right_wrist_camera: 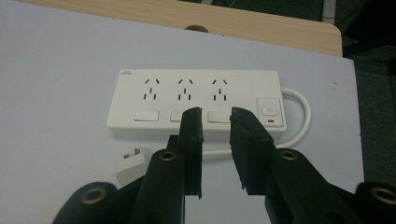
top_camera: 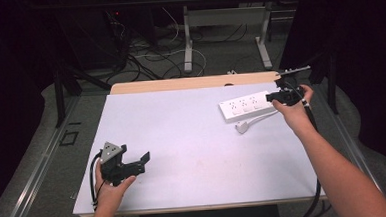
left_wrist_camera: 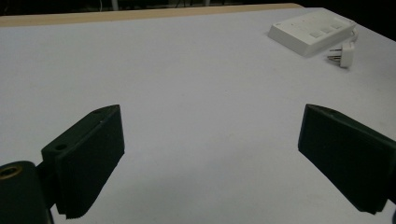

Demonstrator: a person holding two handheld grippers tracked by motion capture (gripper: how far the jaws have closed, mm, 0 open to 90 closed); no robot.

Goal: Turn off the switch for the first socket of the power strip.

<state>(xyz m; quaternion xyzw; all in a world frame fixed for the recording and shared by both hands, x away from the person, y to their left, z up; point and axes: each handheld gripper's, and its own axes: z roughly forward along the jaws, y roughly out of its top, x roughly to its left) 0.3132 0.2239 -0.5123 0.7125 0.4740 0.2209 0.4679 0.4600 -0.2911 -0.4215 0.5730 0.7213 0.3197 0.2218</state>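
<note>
A white power strip (top_camera: 246,107) (left_wrist_camera: 310,31) (right_wrist_camera: 196,100) with three sockets lies flat at the far right of the white mat (top_camera: 193,148). Its cord (right_wrist_camera: 303,112) loops round the right end to a white plug (top_camera: 242,127) (left_wrist_camera: 341,53) (right_wrist_camera: 131,167) lying just in front of it. My right gripper (top_camera: 275,96) (right_wrist_camera: 216,114) hovers over the strip's near edge by the switch row, its jaws a narrow gap apart with nothing between them. My left gripper (top_camera: 143,162) (left_wrist_camera: 210,154) rests low at the mat's near left, jaws wide open and empty, pointing toward the strip.
The mat covers a wooden table whose bare far edge (top_camera: 189,82) has a cable hole (right_wrist_camera: 196,29). Beyond it stand the legs of another table (top_camera: 187,43) and loose cables on the floor (top_camera: 143,61). Dark frame posts flank both sides.
</note>
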